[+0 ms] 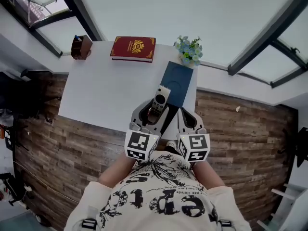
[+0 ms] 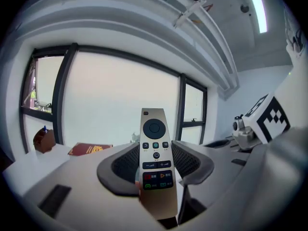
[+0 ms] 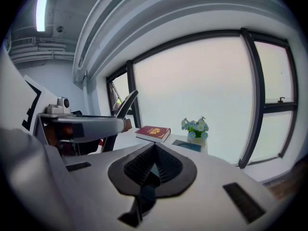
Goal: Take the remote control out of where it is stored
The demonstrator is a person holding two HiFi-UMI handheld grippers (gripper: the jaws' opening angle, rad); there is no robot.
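Note:
A slim gold remote control (image 2: 155, 162) with dark buttons stands upright between the ribbed pads of my left gripper (image 2: 155, 179), which is shut on its lower half. In the head view the remote (image 1: 159, 102) is held above the near edge of the white table (image 1: 101, 95), its button face up, with the left gripper (image 1: 153, 111) behind it. My right gripper (image 1: 185, 117) hovers just to the right, shut with nothing in it; its pads meet at the tips (image 3: 153, 170). The right gripper view shows the remote (image 3: 126, 104) edge-on at the left.
At the table's far edge lies a red book (image 1: 133, 48), with a pot of blue and white flowers (image 1: 190, 51) beside it. A dark blue notebook (image 1: 176, 83) lies under the grippers. A brown holder (image 1: 81, 47) stands at the far left corner. Wooden floor (image 1: 57, 148) surrounds the table.

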